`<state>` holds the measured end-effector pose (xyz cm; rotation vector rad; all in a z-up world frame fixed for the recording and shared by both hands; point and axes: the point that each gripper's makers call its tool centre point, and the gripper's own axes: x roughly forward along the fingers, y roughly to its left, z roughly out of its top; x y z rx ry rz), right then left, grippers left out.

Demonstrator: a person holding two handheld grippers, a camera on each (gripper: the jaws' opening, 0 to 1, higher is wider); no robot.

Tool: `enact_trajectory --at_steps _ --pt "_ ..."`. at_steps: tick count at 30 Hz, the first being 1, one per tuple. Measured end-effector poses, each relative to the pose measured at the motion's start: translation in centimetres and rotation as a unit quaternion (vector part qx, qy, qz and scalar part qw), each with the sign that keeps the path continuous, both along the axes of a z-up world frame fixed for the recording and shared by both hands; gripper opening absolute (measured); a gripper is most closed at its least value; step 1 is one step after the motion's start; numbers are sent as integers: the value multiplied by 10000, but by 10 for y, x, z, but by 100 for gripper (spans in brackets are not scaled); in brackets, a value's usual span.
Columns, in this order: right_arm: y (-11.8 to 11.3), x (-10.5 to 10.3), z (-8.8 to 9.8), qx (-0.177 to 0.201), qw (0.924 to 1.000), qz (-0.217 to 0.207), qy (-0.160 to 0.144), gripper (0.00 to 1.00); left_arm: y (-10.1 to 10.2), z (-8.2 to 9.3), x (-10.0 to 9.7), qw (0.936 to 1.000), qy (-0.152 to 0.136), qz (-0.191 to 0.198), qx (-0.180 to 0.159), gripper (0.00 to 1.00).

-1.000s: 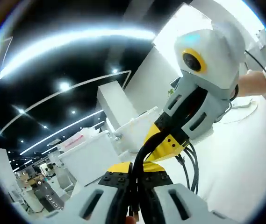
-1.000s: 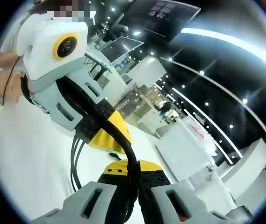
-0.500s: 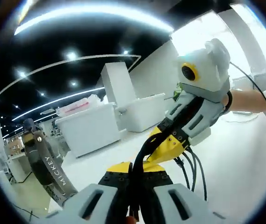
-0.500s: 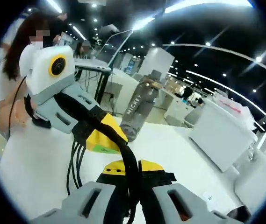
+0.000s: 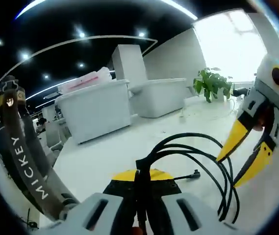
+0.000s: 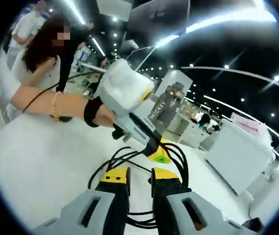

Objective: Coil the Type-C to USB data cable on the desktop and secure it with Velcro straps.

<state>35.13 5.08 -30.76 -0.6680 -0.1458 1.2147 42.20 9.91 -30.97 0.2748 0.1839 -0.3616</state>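
Now, left gripper (image 5: pixel 141 183): jaws pinched on the black cable (image 5: pixel 198 152).
Right gripper (image 6: pixel 138 177): jaws apart, holding nothing.
Cable: looped loosely over the white desk (image 5: pixel 105 156), between both grippers.
Bottle (image 5: pixel 24 161): grey, "MICKEY" lettering, upright, near the coil.

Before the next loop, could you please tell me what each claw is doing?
Left claw: shut on the black cable.
Right claw: open, holding nothing.

The left gripper (image 5: pixel 141 183) has its fingers clamped together, while the right gripper (image 6: pixel 139 177) has parted fingers, its yellow tips apart.
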Motion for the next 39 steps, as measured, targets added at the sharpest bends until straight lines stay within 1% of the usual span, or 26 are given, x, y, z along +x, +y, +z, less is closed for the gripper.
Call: enact_trajectory --at_steps 1,2,3,5,7,9,12,14,16,18,20,23,25,26,27,28,29,30,31,32,33,34,35,36,37,39 --pt "0 4 -1 27 9999 -41 90 14 1 -1 -1 10000 17 28 44 7" --pt "1 6 -5 66 9996 -53 282 13 4 -1 -2 10000 35 55 38 7" --pt "2 13 -14 -213 9995 -146 201 13 5 -1 -3 10000 53 84 10 7" --pt "3 21 -24 -586 9979 -291 -30 13 8 -1 -3 9999 57 111 -16 7" --pt "15 23 -34 -661 9975 -238 41 13 8 -5 2 9998 104 151 25 7" --pt "21 38 -38 -888 9951 -366 -235 12 8 -13 4 9993 268 109 216 8" --pt "26 55 -46 -1261 9889 -464 -630 12 11 -21 9 9989 348 118 300 8" --pt "29 58 -53 -1388 9872 -399 -680 12 13 -28 10 9983 470 113 329 9" --pt "28 60 -53 -1399 9864 -371 -775 12 16 -36 12 9975 542 114 433 11" --pt "27 61 -53 -1378 9862 -327 -853 13 16 -43 14 9969 614 103 489 16" --pt "28 65 -52 -1401 9843 -332 -1018 12 15 -42 15 9970 648 62 421 22" --pt "32 68 -55 -1545 9805 -260 -1183 13 11 -29 15 9987 484 65 161 21" --pt "32 67 -57 -1607 9794 -196 -1208 13 11 -26 17 9989 421 81 172 21" --pt "35 64 -57 -1489 9833 -101 -1037 13 16 -26 20 9982 360 149 447 21" --pt "35 64 -57 -1492 9838 -89 -988 13 18 -28 21 9974 358 156 608 21" --pt "36 66 -57 -1410 9867 -143 -797 12 21 -33 21 9954 396 172 858 21" --pt "37 66 -56 -1282 9896 -159 -626 12 22 -35 21 9945 412 177 948 21" --pt "41 68 -53 -916 9955 -217 -33 12 22 -37 20 9944 422 197 944 20" --pt "44 68 -55 -726 9959 -222 496 11 24 -37 19 9948 414 226 903 19" --pt "47 68 -59 -655 9936 -181 905 11 26 -36 19 9961 392 330 723 18" --pt "50 70 -64 -709 9912 -187 1103 11 27 -35 19 9973 346 382 529 18" --pt "51 75 -67 -758 9904 -215 1136 11 28 -34 17 9979 335 397 382 18" --pt "54 79 -68 -740 9904 -240 1139 10 29 -34 14 9981 347 370 360 18" --pt "53 83 -72 -684 9868 -340 1428 7 31 -35 13 9981 356 372 349 18" --pt "56 83 -73 -490 9795 -360 1919 6 32 -36 11 9980 355 388 351 18" --pt "57 83 -77 -395 9600 -403 2743 2 35 -36 10 9976 336 442 417 18"
